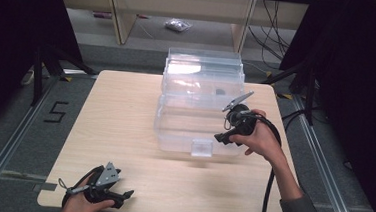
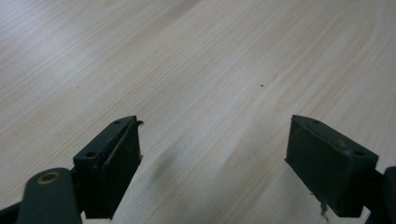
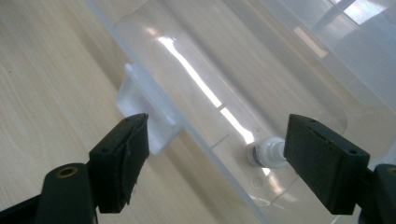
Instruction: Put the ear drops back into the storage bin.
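Observation:
A clear plastic storage box (image 1: 185, 121) stands in the middle of the wooden table (image 1: 125, 111), its lid (image 1: 204, 62) tipped up at the back. My right gripper (image 1: 226, 139) hovers at the box's front right corner, jaws open and empty. In the right gripper view the gripper (image 3: 218, 122) looks at the box's front wall (image 3: 196, 93); its latch tab (image 3: 140, 100) lies by the left jaw, and a small white capped object (image 3: 268, 151) sits inside near the right jaw. My left gripper (image 1: 125, 197) rests at the table's front left, open (image 2: 215, 126) over bare wood.
The box's latch tab (image 1: 202, 148) faces the person. A small dark item (image 1: 220, 92) lies inside the box toward the back. Cables trail from both grippers. Beyond the table are a shelf frame (image 1: 122, 16) and a plastic bag (image 1: 177, 25) on the floor.

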Demonstrator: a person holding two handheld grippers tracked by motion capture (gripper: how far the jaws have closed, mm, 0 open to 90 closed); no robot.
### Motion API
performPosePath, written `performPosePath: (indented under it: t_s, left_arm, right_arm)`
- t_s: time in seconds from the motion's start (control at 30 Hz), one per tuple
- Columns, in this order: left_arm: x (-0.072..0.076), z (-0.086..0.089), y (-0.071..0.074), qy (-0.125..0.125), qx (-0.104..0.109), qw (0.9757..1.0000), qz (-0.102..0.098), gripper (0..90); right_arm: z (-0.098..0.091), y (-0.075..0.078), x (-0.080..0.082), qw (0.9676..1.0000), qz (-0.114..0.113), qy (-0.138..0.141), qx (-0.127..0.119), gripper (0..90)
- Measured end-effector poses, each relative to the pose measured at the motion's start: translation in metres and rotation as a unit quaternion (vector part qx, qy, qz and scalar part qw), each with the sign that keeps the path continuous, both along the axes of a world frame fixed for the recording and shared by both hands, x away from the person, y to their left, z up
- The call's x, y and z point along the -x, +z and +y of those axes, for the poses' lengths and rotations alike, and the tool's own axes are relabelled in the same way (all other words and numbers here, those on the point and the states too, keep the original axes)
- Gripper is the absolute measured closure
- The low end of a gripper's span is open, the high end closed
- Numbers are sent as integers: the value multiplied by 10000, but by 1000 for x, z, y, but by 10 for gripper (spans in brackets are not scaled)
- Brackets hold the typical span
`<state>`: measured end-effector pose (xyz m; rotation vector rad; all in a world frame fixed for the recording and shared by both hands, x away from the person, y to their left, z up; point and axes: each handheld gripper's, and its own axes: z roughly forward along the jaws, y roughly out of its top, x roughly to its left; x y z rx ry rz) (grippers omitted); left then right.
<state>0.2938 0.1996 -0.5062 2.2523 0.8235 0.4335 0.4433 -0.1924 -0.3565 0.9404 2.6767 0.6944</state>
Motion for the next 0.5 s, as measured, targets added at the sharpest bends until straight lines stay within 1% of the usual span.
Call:
performPosePath:
  t_s: [0.03, 0.07, 0.1, 0.13, 0.17, 0.2, 0.23, 0.27, 0.3, 0.4, 0.43, 0.47, 0.5]
  left_arm:
    - [0, 0, 0, 2, 3, 10000, 1, 173]
    - [0, 0, 0, 7, 21, 10000, 6, 173]
    - [0, 0, 0, 4, 27, 10000, 13, 173]
    - [0, 0, 0, 5, 20, 10000, 10, 173]
    - [0, 0, 0, 3, 21, 10000, 9, 173]
    - [0, 0, 0, -15, -19, 10000, 3, 173]
    - [0, 0, 0, -15, -19, 10000, 3, 173]
    - [0, 0, 0, 1, 11, 10000, 2, 173]
    - [0, 0, 0, -2, 3, 10000, 3, 173]
    - [0, 0, 0, 1, 25, 10000, 12, 173]
    - [0, 0, 0, 1, 25, 10000, 12, 173]
    - [0, 0, 0, 5, 17, 10000, 8, 173]
    - [0, 0, 0, 7, 18, 10000, 7, 173]
  right_arm:
    - [0, 0, 0, 10000, 0, 0, 0, 232]
    - [0, 0, 0, 9999, -36, 99, -42, 232]
    - [1, 1, 3, 9999, -80, 51, -53, 232]
    - [2, 1, 5, 9999, -80, 60, -94, 232]
    - [3, 2, 9, 9999, -10, 15, -106, 232]
    - [3, 1, 10, 9999, -4, 6, -102, 232]
    - [3, 1, 10, 9999, -4, 6, -102, 232]
    - [4, 1, 12, 9999, 12, -55, -113, 232]
    - [2, 0, 12, 9998, -121, 130, -105, 232]
    - [2, -3, 18, 9997, -57, 115, -184, 229]
    - [2, -3, 18, 9997, -57, 115, -184, 229]
    - [2, -4, 19, 9997, -6, 133, -213, 229]
    - [3, -4, 23, 9996, -116, 164, -207, 229]
